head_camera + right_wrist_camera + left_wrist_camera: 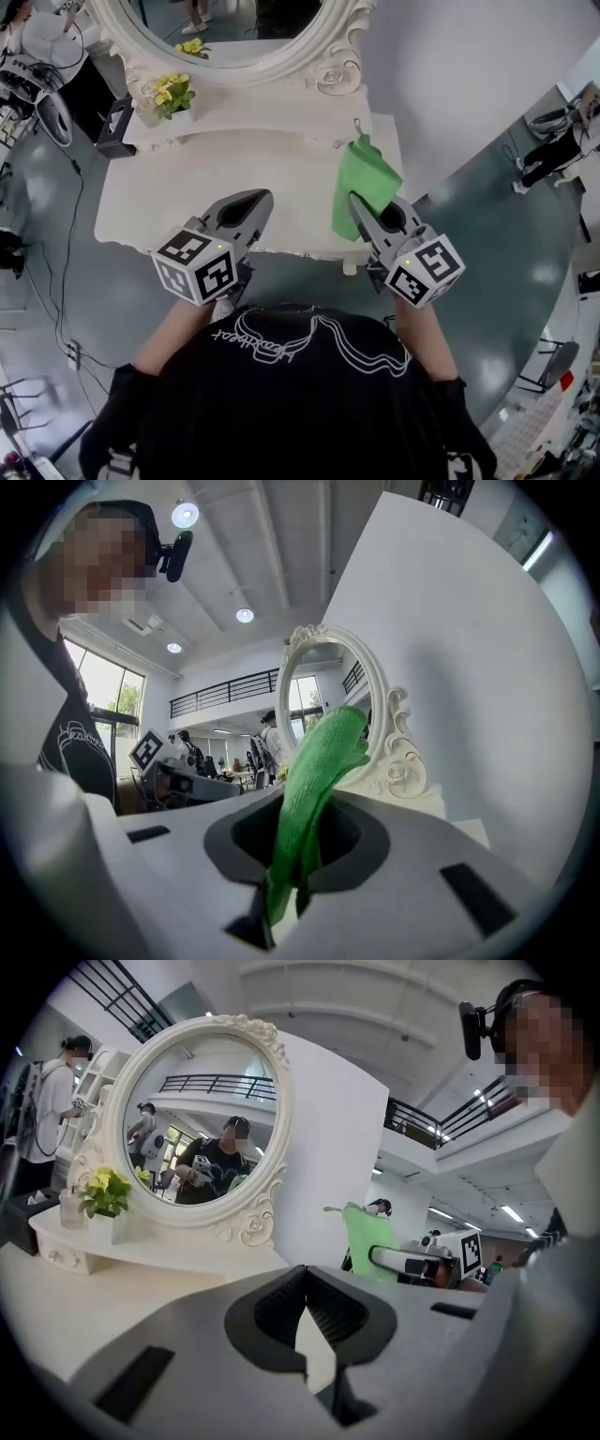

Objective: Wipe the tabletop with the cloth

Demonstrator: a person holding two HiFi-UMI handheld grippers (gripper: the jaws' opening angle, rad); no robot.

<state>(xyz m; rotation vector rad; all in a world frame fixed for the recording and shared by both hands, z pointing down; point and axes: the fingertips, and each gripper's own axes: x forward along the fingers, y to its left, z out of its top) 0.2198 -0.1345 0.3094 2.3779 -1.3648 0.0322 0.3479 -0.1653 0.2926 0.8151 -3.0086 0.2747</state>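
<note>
Two pairs of tongs are held out over the near edge of the white bench (187,202), and the action is all on the right. The right tongs (356,202) are clamped on a bunched fold of the green cloth (367,178), which rises ahead of their tips. The left tongs (251,204) are pressed together at the tips with nothing between them, well apart from the cloth. It is judged soft, light and limp. No breakage need be feared, but a pinch at one edge would let the rest flop and trail. A grip on gathered layers, as is had now, is reckoned safest, so the free part can be laid flat ahead of the right tongs and dragged. Whether any of it touches the bench cannot be told.
</note>
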